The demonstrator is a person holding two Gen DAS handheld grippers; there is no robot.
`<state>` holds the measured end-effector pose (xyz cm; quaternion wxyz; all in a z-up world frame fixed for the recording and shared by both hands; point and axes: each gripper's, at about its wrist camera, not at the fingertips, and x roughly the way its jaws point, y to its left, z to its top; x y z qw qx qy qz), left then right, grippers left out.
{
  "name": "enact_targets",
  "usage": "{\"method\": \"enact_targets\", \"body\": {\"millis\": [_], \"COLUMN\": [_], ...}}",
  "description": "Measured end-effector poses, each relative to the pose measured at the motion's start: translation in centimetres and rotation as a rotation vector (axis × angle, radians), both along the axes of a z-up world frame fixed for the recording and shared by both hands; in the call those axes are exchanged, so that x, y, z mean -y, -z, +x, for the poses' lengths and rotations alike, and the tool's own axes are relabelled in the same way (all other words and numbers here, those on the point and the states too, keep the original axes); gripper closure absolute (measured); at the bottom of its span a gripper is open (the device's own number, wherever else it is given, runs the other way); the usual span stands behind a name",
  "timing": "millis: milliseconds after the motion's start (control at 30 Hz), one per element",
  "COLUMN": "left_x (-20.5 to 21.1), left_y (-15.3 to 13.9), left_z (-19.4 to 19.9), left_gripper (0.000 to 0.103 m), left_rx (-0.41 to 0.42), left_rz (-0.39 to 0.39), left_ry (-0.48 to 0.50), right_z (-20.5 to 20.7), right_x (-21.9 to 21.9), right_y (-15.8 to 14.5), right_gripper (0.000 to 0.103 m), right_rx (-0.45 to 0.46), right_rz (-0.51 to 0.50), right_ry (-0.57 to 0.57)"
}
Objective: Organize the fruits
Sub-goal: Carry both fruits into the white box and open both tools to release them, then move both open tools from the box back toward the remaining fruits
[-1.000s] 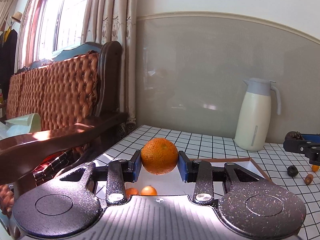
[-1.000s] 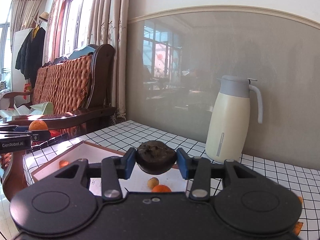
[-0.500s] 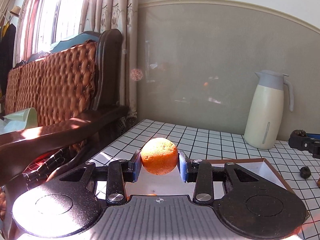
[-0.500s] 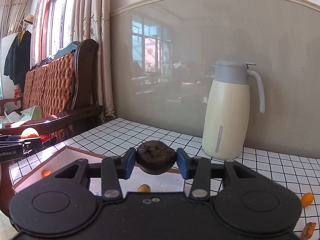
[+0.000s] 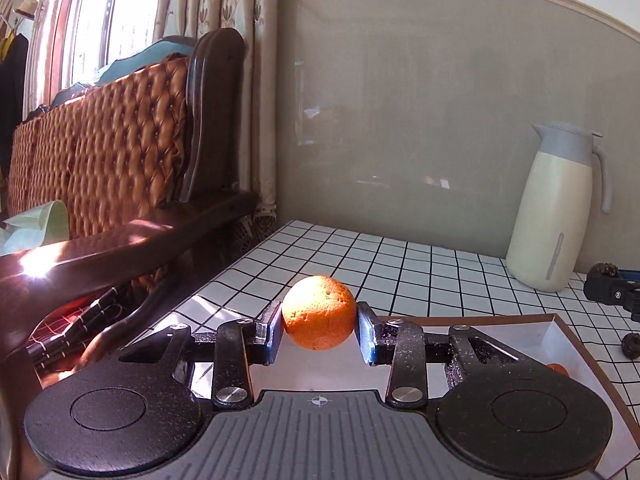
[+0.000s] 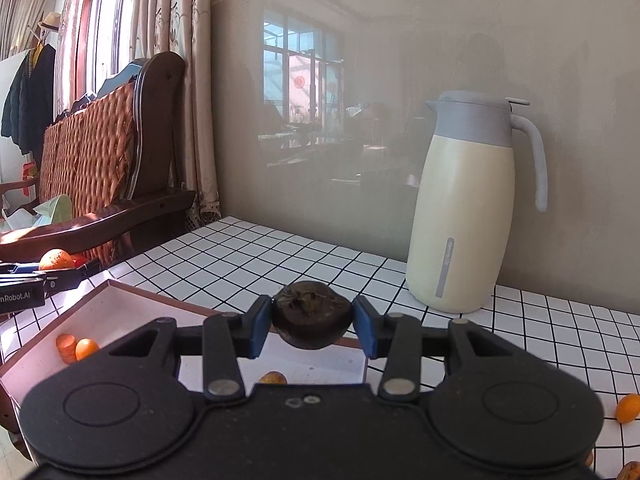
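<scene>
While pinched, orange (image 5: 319, 313) sits between left claw (image 5: 319, 334) pads.

A cream jug (image 6: 466, 216) with a grey lid is seen standing upright on the checked table (image 6: 248, 256), against the wall. Left of the jug, beyond the table's edge, a tufted brown sofa (image 5: 104, 144) is set beneath curtains (image 5: 224, 20).

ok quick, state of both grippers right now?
Left gripper: closed on the orange, above the tray.
Right gripper: closed on the dark fruit.
</scene>
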<state>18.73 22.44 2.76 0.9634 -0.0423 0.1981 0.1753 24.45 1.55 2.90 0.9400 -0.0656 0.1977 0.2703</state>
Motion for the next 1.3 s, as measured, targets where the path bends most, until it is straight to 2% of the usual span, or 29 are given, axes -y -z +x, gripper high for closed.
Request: {"method": "enact_targets", "body": {"millis": [367, 433, 467, 500, 533, 567, 667, 733, 933, 1300], "left_x": [-0.3, -0.3, -0.3, -0.3, -0.3, -0.5, -0.8, -0.6, 0.1, 2.4], "left_y": [1.0, 1.3, 1.5, 1.6, 1.6, 1.4, 1.3, 1.6, 1.5, 0.6], "left_z": [1.7, 1.9, 1.9, 1.6, 1.0, 0.8, 0.6, 0.6, 0.1, -2.1], "left_gripper": [0.064, 0.064, 0.051, 0.005, 0.002, 0.000, 0.000, 0.000, 0.000, 0.000], "left_rx": [-0.037, -0.046, -0.052, -0.040, -0.007, 0.005, 0.012, -0.004, -0.005, 0.033], "left_rz": [-0.004, 0.005, 0.022, 0.043, 0.060, 0.056, 0.033, 0.040, 0.047, 0.020], "left_ry": [-0.002, 0.001, -0.011, -0.031, -0.059, -0.060, -0.050, -0.032, -0.015, 0.013], "right_z": [2.1, 2.5, 3.0, 3.2, 3.1, 2.7, 2.7, 2.2, 2.0, 0.1], "right_x": [-1.0, -1.2, -1.6, -1.8, -1.6, -1.2, -0.8, -0.6, -0.8, 0.7], "right_y": [1.3, 1.7, 2.1, 2.5, 2.6, 2.6, 2.2, 2.2, 2.1, 0.9], "right_gripper": [0.068, 0.065, 0.046, 0.030, 0.005, 0.006, 0.006, 0.006, 0.006, 0.006], "right_rx": [-0.053, -0.081, -0.110, -0.119, -0.095, -0.056, -0.079, -0.054, -0.059, -0.044], "right_rz": [-0.035, -0.055, -0.092, -0.127, -0.133, -0.107, -0.066, -0.048, -0.068, -0.018], "right_ry": [-0.013, -0.029, -0.038, -0.018, 0.015, 0.033, 0.017, 0.023, 0.001, 0.002]}}
